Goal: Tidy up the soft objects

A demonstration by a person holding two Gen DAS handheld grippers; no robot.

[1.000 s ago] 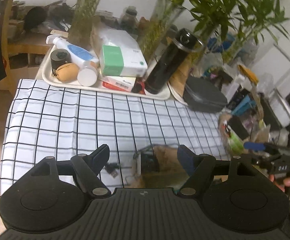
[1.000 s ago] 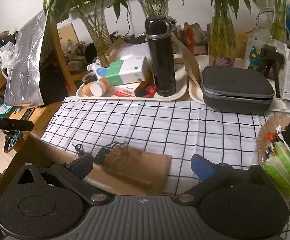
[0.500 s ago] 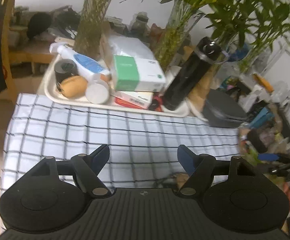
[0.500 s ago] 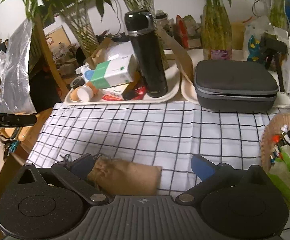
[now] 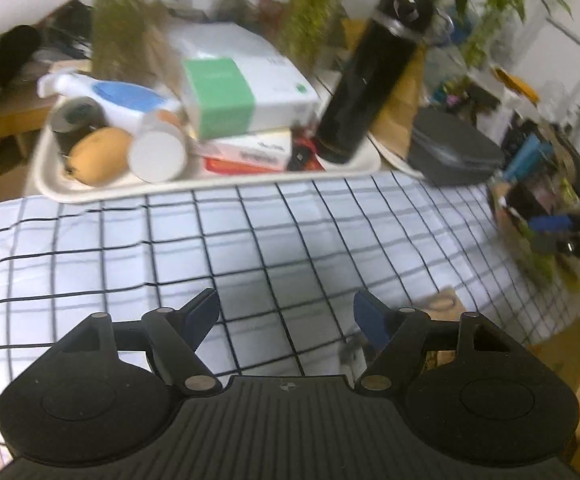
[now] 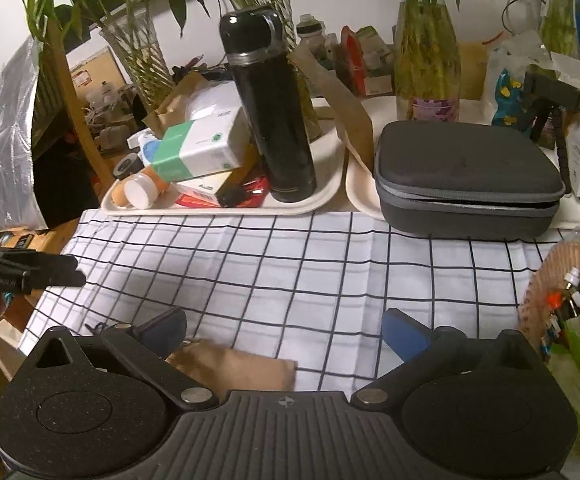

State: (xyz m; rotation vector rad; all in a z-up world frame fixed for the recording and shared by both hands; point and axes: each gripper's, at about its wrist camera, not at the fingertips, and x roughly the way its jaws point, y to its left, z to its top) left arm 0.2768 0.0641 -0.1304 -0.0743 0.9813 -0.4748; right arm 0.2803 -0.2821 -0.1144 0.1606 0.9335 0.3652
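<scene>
A brown cloth pouch (image 6: 233, 368) lies on the checked cloth (image 6: 290, 264) at the table's front edge, just under my right gripper (image 6: 283, 330), which is open and empty above it. A dark cord end (image 6: 101, 326) shows by the pouch's left end. In the left wrist view the pouch (image 5: 442, 304) shows partly behind the right finger of my left gripper (image 5: 285, 314), which is open and empty above the cloth. The left gripper also shows at the left edge of the right wrist view (image 6: 29, 272).
A cream tray (image 6: 217, 210) at the back holds a black flask (image 6: 273, 108), boxes (image 6: 197, 148) and bottles. A grey zip case (image 6: 466, 184) sits on a second tray to the right. A wicker basket (image 6: 562, 280) of small items stands at the right edge. Plant vases line the back.
Both grippers have pulled back toward the table's front and risen; the pouch sits lower and nearer the gripper bodies in both views. Both grippers stay open.
</scene>
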